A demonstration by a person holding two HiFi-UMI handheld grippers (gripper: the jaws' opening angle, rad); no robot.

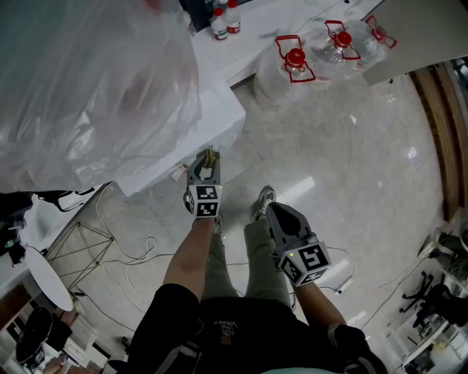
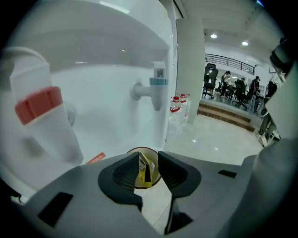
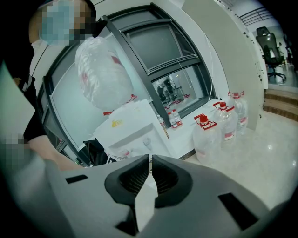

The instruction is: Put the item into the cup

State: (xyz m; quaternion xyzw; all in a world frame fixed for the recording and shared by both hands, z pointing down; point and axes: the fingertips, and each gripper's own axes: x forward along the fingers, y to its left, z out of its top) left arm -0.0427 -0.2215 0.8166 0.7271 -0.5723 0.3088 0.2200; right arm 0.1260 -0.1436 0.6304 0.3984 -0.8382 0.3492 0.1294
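Jaws of the left gripper are held apart, and a yellow packet is seen between them, standing down inside the cup. The cup is set below the blue tap of a white water dispenser. Jaws of the right gripper are closed on nothing, above the floor.

The shiny pale floor holds big clear water jugs with red caps. Thin cables lie on it too. Small bottles stand on a white ledge.
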